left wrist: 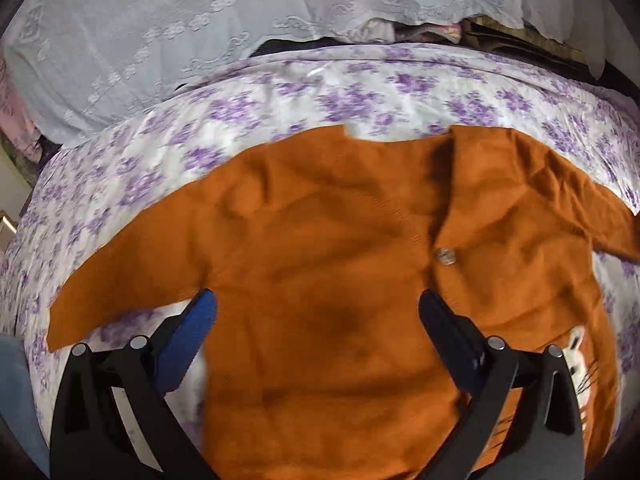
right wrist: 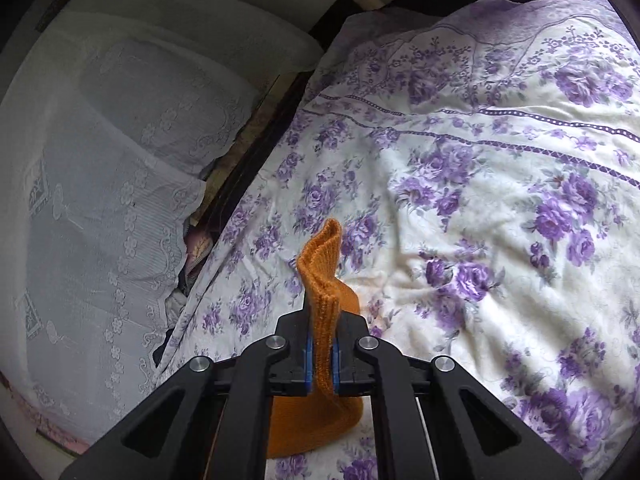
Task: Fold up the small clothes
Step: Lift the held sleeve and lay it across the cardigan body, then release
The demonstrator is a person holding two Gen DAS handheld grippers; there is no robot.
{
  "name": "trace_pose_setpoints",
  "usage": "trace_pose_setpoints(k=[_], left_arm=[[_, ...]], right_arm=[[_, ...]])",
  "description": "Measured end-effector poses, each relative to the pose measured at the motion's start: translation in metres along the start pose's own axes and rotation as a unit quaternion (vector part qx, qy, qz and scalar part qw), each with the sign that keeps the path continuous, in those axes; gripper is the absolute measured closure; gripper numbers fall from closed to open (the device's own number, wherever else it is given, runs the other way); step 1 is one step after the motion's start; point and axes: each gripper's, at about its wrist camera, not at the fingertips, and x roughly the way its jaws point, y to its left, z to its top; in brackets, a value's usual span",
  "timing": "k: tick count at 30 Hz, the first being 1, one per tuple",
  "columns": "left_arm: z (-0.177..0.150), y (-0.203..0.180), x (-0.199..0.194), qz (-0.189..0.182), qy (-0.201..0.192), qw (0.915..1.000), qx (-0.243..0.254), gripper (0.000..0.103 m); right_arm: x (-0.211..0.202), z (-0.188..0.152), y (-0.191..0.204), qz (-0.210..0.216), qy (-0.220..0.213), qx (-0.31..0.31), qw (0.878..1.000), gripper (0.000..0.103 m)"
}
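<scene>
Orange cardigan [left wrist: 320, 248] lies spread, unfolded, beneath the wide-open, empty left gripper [left wrist: 318, 308]; right gripper [right wrist: 322, 354] pinches its ribbed edge [right wrist: 322, 280]. Folding barely begun.

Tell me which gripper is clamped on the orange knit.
The right gripper: its jaws pinch a fold of the orange cardigan. The left gripper hangs wide open above it.

No readable text, labels, brands or numbers anywhere; the orange cardigan [left wrist: 320, 240] carries only a white animal-face motif, no lettering on it.
</scene>
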Motion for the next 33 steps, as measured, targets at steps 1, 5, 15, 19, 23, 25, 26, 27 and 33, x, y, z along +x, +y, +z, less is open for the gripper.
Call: trace_pose_setpoints(k=[1,5,15,19,23,25,26,27,33], left_arm=[[-0.007,0.015,0.0,0.003,-0.001,0.9999,-0.015,0.004],[-0.037,0.072,0.016,0.003,-0.003,0.9954,-0.096,0.004],[-0.031,0.08,0.032,-0.004,0.016,0.9921,-0.124,0.005],[-0.034,0.087,0.03,-0.019,0.016,0.9898,-0.14,0.005],[-0.034,0.084,0.031,-0.013,0.017,0.9905,-0.136,0.005],[-0.034,0.084,0.031,-0.013,0.017,0.9904,-0.136,0.005],[-0.033,0.085,0.032,-0.014,0.017,0.9902,-0.138,0.005],[-0.033,0.085,0.032,-0.015,0.018,0.99,-0.139,0.005],[-0.032,0.086,0.034,-0.014,0.017,0.9903,-0.137,0.005]], right_arm=[[0.0,-0.002,0.003,0.003,0.004,-0.006,1.0,0.096],[-0.001,-0.008,0.021,0.012,0.015,-0.039,0.999,0.096],[-0.003,-0.032,0.081,0.016,0.034,-0.112,0.993,0.096],[0.0,-0.042,0.107,0.02,0.04,-0.131,0.99,0.096],[0.0,-0.053,0.135,0.029,0.04,-0.153,0.987,0.096],[0.002,-0.058,0.148,0.036,0.042,-0.163,0.985,0.096],[0.002,-0.061,0.155,0.038,0.041,-0.169,0.984,0.096],[0.002,-0.065,0.161,0.041,0.041,-0.175,0.983,0.096],[0.006,-0.086,0.192,0.061,0.05,-0.202,0.976,0.096]])
